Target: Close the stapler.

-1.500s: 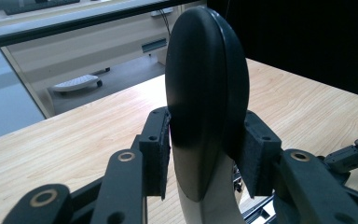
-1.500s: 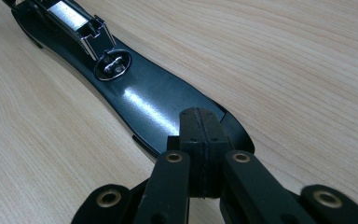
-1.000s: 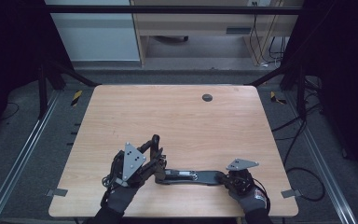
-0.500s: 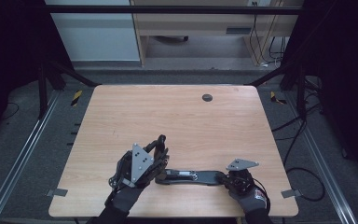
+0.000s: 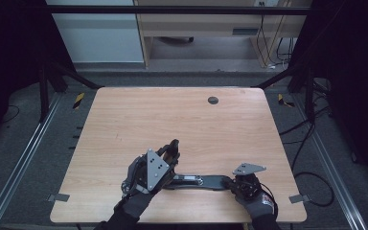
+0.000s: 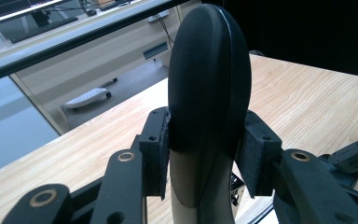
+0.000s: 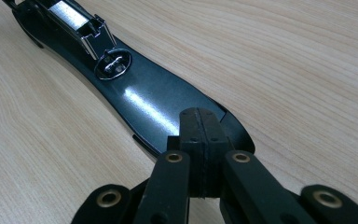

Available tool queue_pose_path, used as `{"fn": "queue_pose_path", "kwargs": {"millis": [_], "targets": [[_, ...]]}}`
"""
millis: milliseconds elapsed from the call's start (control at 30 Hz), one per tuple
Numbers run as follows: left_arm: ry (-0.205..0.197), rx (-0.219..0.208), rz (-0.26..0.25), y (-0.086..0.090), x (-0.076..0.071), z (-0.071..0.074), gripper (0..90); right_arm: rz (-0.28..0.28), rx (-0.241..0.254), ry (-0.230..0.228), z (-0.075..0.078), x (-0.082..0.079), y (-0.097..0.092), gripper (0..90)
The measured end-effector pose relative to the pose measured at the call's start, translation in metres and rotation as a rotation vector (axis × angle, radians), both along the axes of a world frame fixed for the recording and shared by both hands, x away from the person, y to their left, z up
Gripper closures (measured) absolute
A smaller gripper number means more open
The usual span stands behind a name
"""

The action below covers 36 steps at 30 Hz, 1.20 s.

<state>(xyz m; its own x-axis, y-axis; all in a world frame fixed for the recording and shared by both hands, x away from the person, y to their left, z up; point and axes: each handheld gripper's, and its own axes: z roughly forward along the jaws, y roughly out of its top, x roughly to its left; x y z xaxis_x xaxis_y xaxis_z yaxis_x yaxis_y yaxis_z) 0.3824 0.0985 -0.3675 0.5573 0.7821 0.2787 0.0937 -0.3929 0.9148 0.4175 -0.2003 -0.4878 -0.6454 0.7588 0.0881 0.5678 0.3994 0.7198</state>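
A black stapler lies opened near the table's front edge, its flat base (image 5: 202,181) running left to right. Between the pads of my left gripper (image 6: 207,140) stands the stapler's rounded black top arm (image 6: 209,70), gripped and lifted off the base. In the high view the left gripper (image 5: 171,149) is above the base's left end. My right gripper (image 7: 200,126) is shut, pads together, with its tips at the near end of the shiny base (image 7: 144,98). The metal anvil plate (image 7: 114,63) shows farther along. In the high view the right gripper (image 5: 231,183) is at the base's right end.
The wooden table (image 5: 172,110) has a dark round grommet (image 5: 212,100) near its far edge. Both gloved hands work close to the front edge. Black frame rails flank the table, and a wooden desk (image 5: 206,24) stands beyond it.
The left gripper has shifted a little to the right with the stapler's top arm in it. The right gripper and the base have stayed put.
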Motion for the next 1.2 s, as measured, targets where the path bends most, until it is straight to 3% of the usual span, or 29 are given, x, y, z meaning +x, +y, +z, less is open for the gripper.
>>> {"fn": "queue_pose_path", "kwargs": {"millis": [233, 667, 1200], "targets": [[-0.007, 0.003, 0.000, -0.002, 0.000, -0.001, 58.1, -0.003, 0.004, 0.003, 0.000, 0.000, 0.000, 90.0], [-0.033, 0.064, -0.019, -0.021, 0.000, -0.005, 57.5, -0.005, 0.003, 0.006, 0.000, 0.000, 0.000, 90.0], [-0.035, 0.079, -0.029, -0.030, 0.000, -0.008, 56.7, -0.006, 0.006, 0.008, 0.000, 0.000, 0.000, 90.0]]}}
